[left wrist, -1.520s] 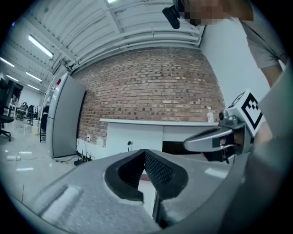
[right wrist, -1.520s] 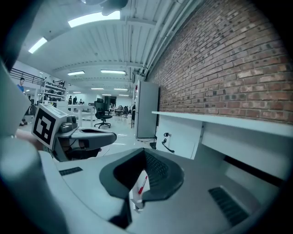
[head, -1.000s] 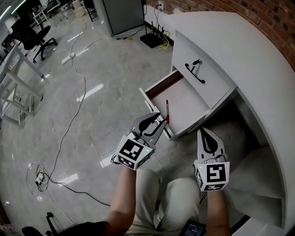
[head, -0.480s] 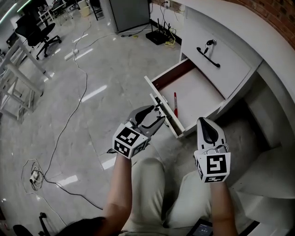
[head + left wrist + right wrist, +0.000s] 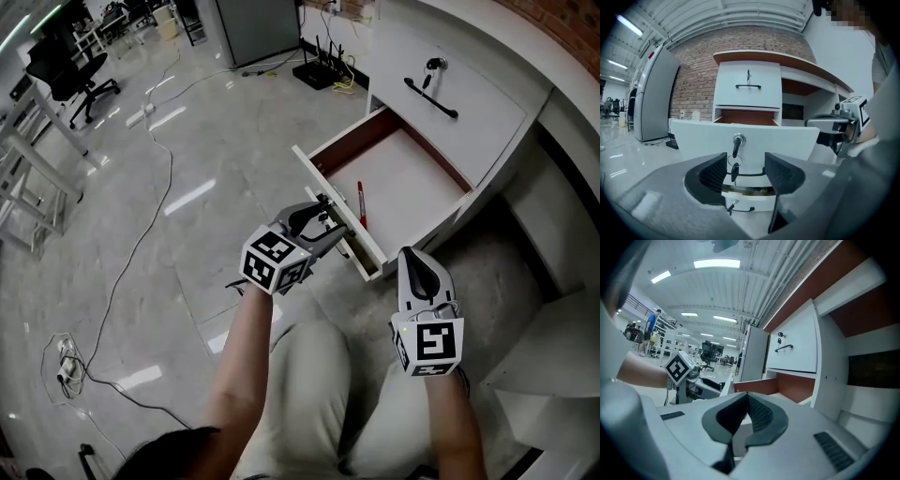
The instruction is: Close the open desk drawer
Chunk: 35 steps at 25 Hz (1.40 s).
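Left tool [image 5: 745, 172], jaws opening and empty, faces the open drawer [image 5: 693, 136] just ahead, its keys [image 5: 735, 169] dangling between the jaws. Pushing there could snag or bend them. Right tool [image 5: 740, 425] sits clenched, empty, alongside.

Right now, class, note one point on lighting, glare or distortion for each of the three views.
Head view: light glares in streaks off the glossy floor, and the wide lens bows straight edges. Left gripper view: black fisheye corners; the drawer is sharp. Right gripper view: a ceiling lamp burns out white; corners go dark.
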### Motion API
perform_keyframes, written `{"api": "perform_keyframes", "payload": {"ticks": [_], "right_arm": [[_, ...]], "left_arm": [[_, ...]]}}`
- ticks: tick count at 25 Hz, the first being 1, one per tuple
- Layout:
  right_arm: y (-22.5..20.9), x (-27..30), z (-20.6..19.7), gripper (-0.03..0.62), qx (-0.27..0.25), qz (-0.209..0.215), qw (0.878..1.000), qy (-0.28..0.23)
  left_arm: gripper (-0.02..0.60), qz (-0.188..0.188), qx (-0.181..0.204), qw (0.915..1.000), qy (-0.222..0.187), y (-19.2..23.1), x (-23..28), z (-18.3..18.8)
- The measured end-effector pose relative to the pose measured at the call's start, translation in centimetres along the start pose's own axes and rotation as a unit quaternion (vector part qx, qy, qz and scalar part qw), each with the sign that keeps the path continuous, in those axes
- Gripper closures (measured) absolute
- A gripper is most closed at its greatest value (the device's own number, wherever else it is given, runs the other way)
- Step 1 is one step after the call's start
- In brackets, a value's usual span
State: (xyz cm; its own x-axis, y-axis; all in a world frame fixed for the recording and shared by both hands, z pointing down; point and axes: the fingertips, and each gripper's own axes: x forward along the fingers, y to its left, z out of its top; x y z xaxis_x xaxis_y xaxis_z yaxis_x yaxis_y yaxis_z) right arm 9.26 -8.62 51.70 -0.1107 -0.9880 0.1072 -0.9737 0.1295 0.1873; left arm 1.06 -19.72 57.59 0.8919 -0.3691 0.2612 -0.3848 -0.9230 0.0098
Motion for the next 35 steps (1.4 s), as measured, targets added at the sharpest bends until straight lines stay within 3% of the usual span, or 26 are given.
{"api": "perform_keyframes", "payload": {"ticks": [13,23,35], "right_arm": [[-1.5,0.1,-1.8,0.583,-0.019,-0.013,1.000,0.021],[-2.7,-0.7,-2.4,0.583,-0.025,-0.026,0.999,0.027],[-5.3,-0.5,-2.9,0.583,-0.002,-0.070,0.997,0.039]], "left_arm": [[0.344,-0.038,0.026,0.9989,-0.004,-0.4,1.2,0.7],[0.344,-0.059,0.023,0.9954,-0.071,-0.5,2.1,5.2],[0.337,-0.056,0.023,0.9964,-0.060,-0.9,3.9,6.2]]}}
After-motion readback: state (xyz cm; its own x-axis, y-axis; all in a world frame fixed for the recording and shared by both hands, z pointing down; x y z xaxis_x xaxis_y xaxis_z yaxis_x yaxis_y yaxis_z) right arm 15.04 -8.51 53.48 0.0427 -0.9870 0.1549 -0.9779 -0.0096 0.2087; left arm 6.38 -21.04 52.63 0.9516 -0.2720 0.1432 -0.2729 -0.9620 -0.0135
